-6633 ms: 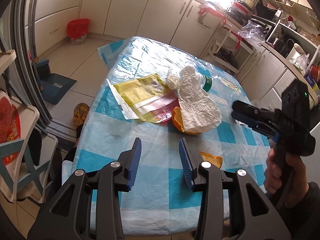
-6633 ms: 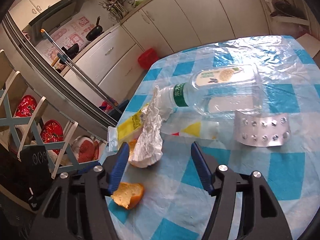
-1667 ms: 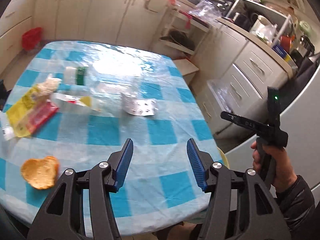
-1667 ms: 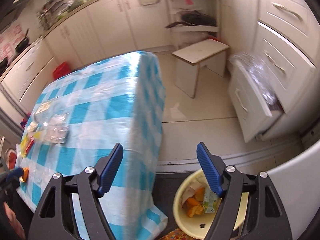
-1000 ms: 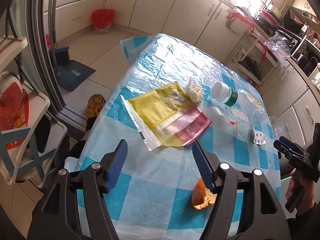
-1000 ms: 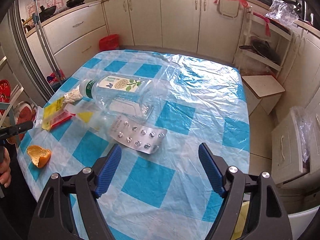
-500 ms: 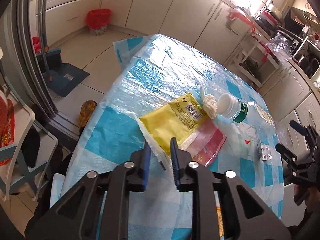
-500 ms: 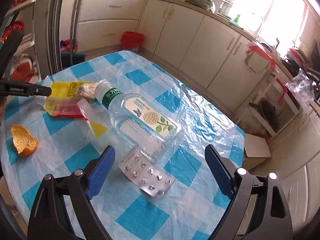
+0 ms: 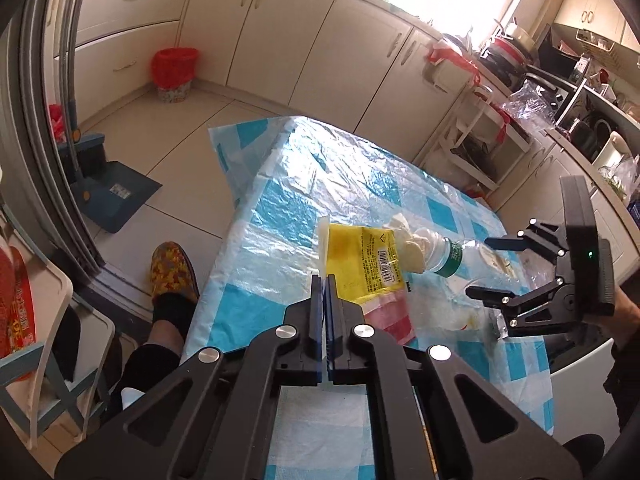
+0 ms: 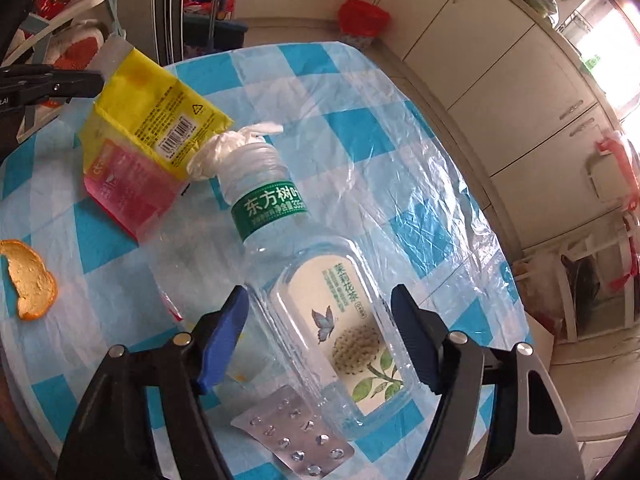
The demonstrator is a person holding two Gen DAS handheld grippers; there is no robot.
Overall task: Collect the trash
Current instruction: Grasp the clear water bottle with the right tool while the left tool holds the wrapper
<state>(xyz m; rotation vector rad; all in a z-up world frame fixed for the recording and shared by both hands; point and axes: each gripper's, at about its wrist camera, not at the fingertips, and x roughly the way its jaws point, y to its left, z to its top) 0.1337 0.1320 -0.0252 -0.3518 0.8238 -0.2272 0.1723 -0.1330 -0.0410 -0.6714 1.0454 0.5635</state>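
My left gripper (image 9: 323,280) is shut on the edge of a yellow and red plastic wrapper (image 9: 366,266), lifting its near end off the blue checked tablecloth (image 9: 288,208). The wrapper also shows in the right wrist view (image 10: 156,116). My right gripper (image 10: 320,312) is open, its fingers either side of a clear plastic bottle (image 10: 320,292) lying on the table. A crumpled white tissue (image 10: 228,148) sits at the bottle's cap. An orange peel (image 10: 30,280) lies at the left. A silver blister pack (image 10: 296,436) lies near the bottle's base.
A red bin (image 9: 174,68) stands by the far cabinets (image 9: 304,44). A dustpan (image 9: 108,192) lies on the floor at left, and a person's patterned slipper (image 9: 172,276) is by the table's edge. A chair (image 9: 36,340) is at near left.
My left gripper has shut on the wrapper's edge and raised it. My right gripper has come down and closer, its open fingers now straddling the bottle.
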